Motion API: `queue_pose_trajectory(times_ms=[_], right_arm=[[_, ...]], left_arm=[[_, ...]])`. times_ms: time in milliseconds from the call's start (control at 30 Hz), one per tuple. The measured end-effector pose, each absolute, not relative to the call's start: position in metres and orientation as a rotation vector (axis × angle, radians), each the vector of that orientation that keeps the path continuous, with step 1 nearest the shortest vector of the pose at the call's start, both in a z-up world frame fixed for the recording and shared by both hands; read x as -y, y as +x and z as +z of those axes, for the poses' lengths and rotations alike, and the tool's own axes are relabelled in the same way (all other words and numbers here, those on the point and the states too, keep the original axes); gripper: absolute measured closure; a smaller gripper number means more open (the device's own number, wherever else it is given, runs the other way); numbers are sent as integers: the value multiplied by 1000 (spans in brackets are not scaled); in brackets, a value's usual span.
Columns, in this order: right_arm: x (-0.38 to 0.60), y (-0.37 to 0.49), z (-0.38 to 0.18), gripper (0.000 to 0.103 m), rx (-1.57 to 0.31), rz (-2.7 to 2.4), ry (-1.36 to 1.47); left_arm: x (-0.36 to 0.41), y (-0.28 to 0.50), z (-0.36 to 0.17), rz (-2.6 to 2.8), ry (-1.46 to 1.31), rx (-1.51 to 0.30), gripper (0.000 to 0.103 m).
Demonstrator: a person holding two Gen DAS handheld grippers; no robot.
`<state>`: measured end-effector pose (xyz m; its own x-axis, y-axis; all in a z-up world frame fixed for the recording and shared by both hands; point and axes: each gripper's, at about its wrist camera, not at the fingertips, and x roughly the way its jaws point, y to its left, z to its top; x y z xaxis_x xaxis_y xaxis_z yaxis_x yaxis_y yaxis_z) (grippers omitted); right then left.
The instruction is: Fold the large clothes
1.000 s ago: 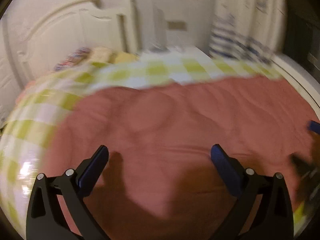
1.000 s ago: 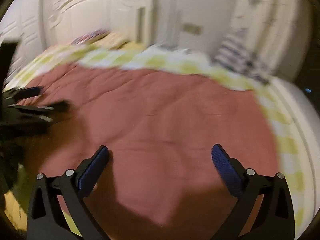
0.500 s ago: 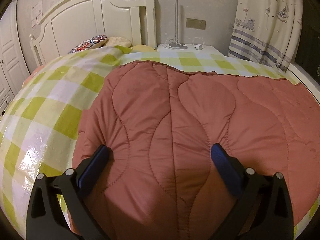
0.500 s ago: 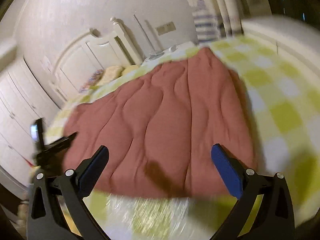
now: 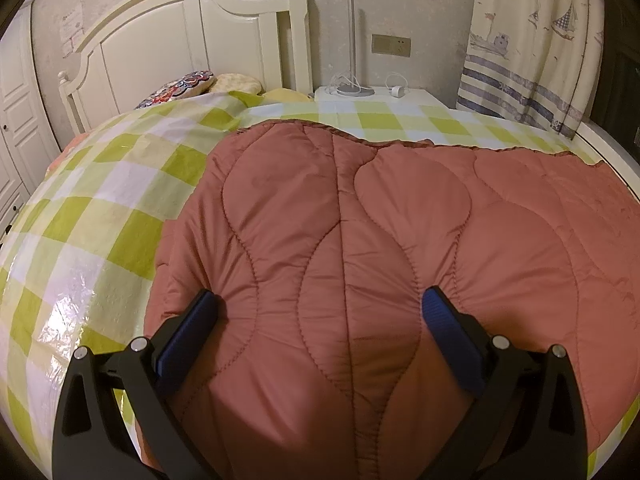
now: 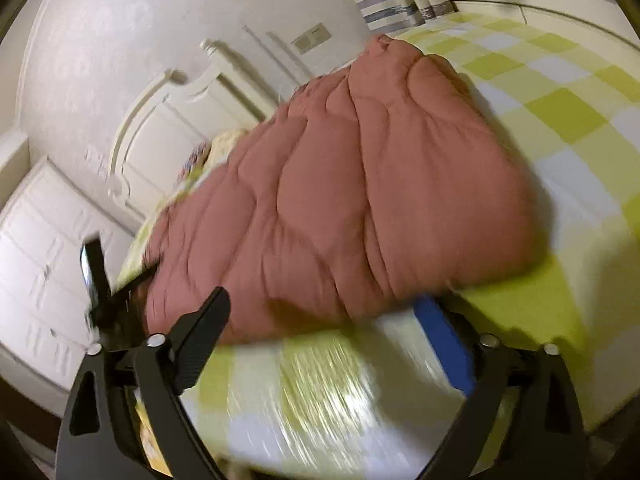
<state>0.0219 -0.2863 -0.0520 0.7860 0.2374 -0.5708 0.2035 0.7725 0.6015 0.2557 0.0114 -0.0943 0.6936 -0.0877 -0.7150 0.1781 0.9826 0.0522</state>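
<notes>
The terracotta-red quilted padded cover [image 5: 392, 248] is seen lying folded on the bed covered by a green-and-white checked sheet [image 5: 100, 208]. Over the last second the right gripper [image 6: 320, 324] has been swung off the quilt to its near corner, where the view is blurred. The left gripper [image 5: 320, 312] has been settled over the near edge, now sharply seen. Both pairs of fingers are spread wide and nothing is held. A fresh grasp for the next fold is judged likely. A white headboard [image 5: 192, 36], patterned pillow [image 5: 180, 86], white nightstand [image 5: 384, 96] and sailboat curtain [image 5: 536, 40] stand well clear; nothing is blocked.
</notes>
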Motion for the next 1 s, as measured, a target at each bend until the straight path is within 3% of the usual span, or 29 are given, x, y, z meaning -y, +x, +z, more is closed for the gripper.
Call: queue_pose_trajectory(times_ms=[233, 300, 333, 367, 433, 733, 900, 1000], right_arm=[[294, 75, -49, 5, -566, -141, 869], [299, 82, -51, 23, -519, -121, 918], [302, 84, -56, 47, -515, -88, 958], [307, 83, -62, 57, -513, -75, 986], [315, 72, -68, 65, -464, -20, 1037], [325, -12, -44, 67, -406, 108, 820], [342, -47, -39, 67, -396, 110, 741], [344, -58, -32, 67, -394, 93, 706]], left_arm=[[-11, 258, -95, -153, 133, -798, 2], [-12, 259, -95, -151, 131, -800, 2], [-12, 258, -95, -148, 129, -800, 2], [-12, 258, -94, -150, 127, -798, 2], [-10, 256, -94, -146, 133, -792, 2], [23, 206, -55, -240, 159, -758, 2], [106, 191, -12, -314, 284, -638, 2], [159, 206, -28, -276, 378, -675, 2]])
